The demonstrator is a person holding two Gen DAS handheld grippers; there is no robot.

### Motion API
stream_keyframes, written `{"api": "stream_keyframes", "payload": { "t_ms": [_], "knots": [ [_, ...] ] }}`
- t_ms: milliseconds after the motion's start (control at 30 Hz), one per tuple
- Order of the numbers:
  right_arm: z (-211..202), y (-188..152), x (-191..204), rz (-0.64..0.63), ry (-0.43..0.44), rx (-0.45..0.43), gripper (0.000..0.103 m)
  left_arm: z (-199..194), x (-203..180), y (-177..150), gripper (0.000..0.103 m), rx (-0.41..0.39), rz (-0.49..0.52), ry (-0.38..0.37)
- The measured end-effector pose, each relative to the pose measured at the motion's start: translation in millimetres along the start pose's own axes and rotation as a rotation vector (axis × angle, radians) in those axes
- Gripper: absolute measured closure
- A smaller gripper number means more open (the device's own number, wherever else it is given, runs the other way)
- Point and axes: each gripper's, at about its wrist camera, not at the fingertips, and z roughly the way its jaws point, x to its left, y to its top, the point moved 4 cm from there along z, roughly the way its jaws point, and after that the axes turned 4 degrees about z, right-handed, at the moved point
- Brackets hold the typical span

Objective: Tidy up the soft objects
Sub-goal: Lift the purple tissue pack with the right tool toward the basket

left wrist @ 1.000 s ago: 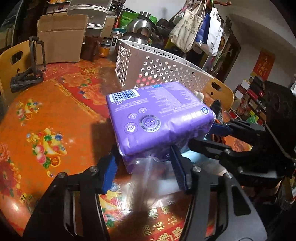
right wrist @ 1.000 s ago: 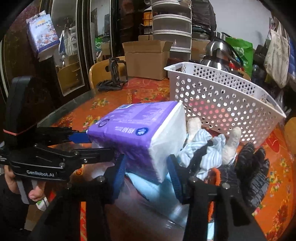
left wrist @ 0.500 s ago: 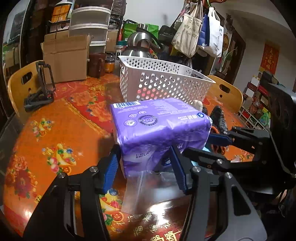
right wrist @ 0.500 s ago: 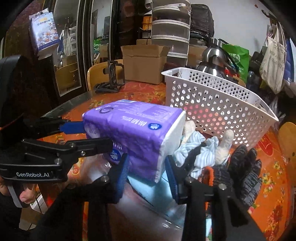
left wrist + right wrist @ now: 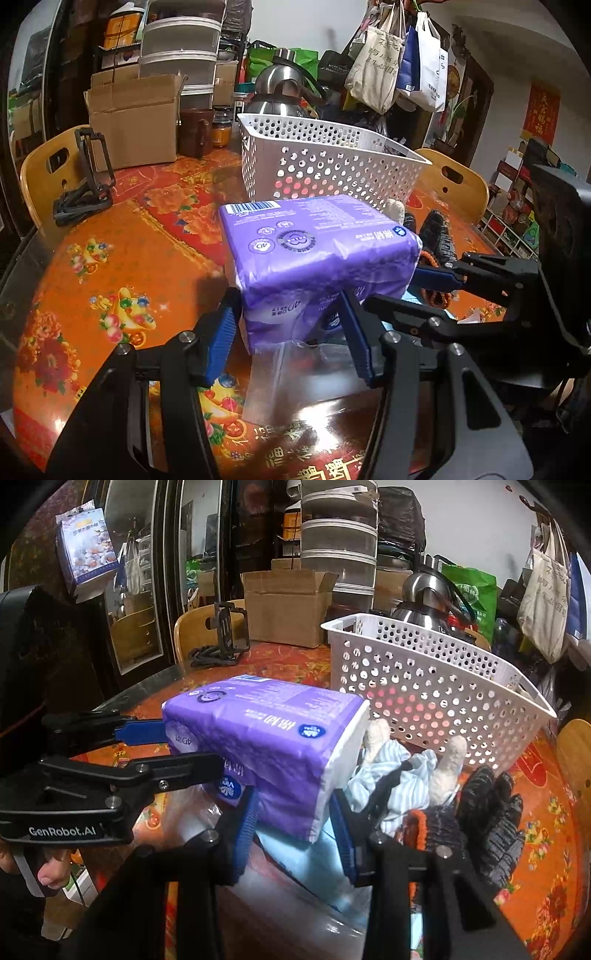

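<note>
I have the purple tissue pack (image 5: 314, 254) gripped from two sides at once: my left gripper (image 5: 291, 332) is clamped on its near end, both blue pads pressed into the wrapper, and my right gripper (image 5: 295, 823) is clamped on the end with the white side panel, its pads squeezing the soft plastic in. In the left wrist view the right gripper's fingers come in from the right and meet the pack at its far right corner; in the right wrist view the left gripper reaches in from the left. The pack sits level, raised off the orange floral table (image 5: 110, 266), with a clear plastic bag (image 5: 295, 373) hanging loose under it and something pale blue (image 5: 306, 864) just below. Beyond the pack stands the white perforated basket (image 5: 424, 686), close but apart from it. Near the basket's front wall, to the right of the pack, lie a blue-striped cloth (image 5: 399, 771) with cream fuzzy pieces and a black knit glove (image 5: 487, 812). A cardboard box (image 5: 136, 118) sits at the table's far left.
</note>
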Motion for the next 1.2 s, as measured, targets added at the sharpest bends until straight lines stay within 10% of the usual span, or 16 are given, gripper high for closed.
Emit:
{"api": "stream_keyframes", "payload": {
  "t_ms": [1200],
  "knots": [
    [6.4,-2.6,-3.6,0.016,0.009,0.02,0.065,-8.0,-4.0,3.9,0.051,-0.015,0.027,0.005]
  ]
}}
